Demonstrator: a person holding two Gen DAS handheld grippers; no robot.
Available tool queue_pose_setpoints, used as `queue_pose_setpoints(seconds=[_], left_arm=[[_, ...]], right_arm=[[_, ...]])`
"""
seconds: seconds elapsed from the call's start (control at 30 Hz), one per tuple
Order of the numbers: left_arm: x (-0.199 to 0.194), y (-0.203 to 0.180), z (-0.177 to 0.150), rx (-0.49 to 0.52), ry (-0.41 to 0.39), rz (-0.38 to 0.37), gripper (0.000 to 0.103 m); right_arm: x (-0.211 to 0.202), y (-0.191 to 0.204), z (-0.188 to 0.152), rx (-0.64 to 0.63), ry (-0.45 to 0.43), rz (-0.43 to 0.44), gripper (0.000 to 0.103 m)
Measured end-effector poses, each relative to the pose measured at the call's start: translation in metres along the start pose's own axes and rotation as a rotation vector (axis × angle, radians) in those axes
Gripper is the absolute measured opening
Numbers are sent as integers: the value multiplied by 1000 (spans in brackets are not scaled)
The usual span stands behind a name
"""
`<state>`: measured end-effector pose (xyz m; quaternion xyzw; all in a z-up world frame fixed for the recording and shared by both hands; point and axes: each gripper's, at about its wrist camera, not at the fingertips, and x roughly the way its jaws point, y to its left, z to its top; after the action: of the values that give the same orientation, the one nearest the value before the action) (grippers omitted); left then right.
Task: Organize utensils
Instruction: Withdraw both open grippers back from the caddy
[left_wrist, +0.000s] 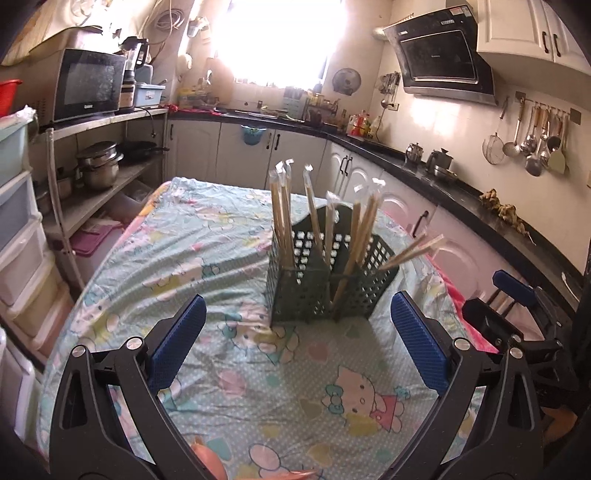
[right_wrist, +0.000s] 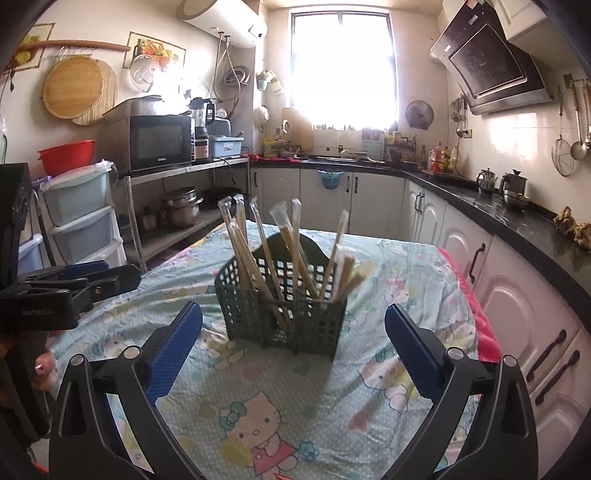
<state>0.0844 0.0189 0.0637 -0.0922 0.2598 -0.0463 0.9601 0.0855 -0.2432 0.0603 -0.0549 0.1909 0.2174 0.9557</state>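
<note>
A dark green perforated utensil basket (left_wrist: 325, 288) stands on the table, also in the right wrist view (right_wrist: 284, 314). Several plastic-wrapped wooden chopstick pairs (left_wrist: 282, 214) stand upright or leaning in its compartments, also in the right wrist view (right_wrist: 258, 254). One pair (left_wrist: 413, 253) leans far out to the right. My left gripper (left_wrist: 299, 321) is open and empty, just short of the basket. My right gripper (right_wrist: 293, 325) is open and empty, with the basket ahead between its blue pads (right_wrist: 173, 343). The right gripper also shows at the right of the left wrist view (left_wrist: 509, 295).
The table has a light blue cartoon-print cloth (left_wrist: 221, 369). Plastic drawers (right_wrist: 81, 221) and a metal shelf with pots (left_wrist: 99, 166) stand at the left. White cabinets under a black counter (right_wrist: 517, 221) run along the right. A red cloth edge (right_wrist: 476, 314) hangs at the table's right side.
</note>
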Motion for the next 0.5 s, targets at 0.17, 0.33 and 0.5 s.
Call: queue_pose_setpoints(seconds=[0.17, 0.33, 0.5], left_arm=[[-2, -5, -17, 16, -20, 16, 92], [0, -9, -30, 15, -45, 22, 92], [1, -11, -43, 16, -76, 37, 92]], right_arm=[[-3, 0, -23, -6, -13, -25, 96], [-7, 1, -43, 11, -33, -39, 96], [-14, 1, -58, 16, -94, -64, 96]])
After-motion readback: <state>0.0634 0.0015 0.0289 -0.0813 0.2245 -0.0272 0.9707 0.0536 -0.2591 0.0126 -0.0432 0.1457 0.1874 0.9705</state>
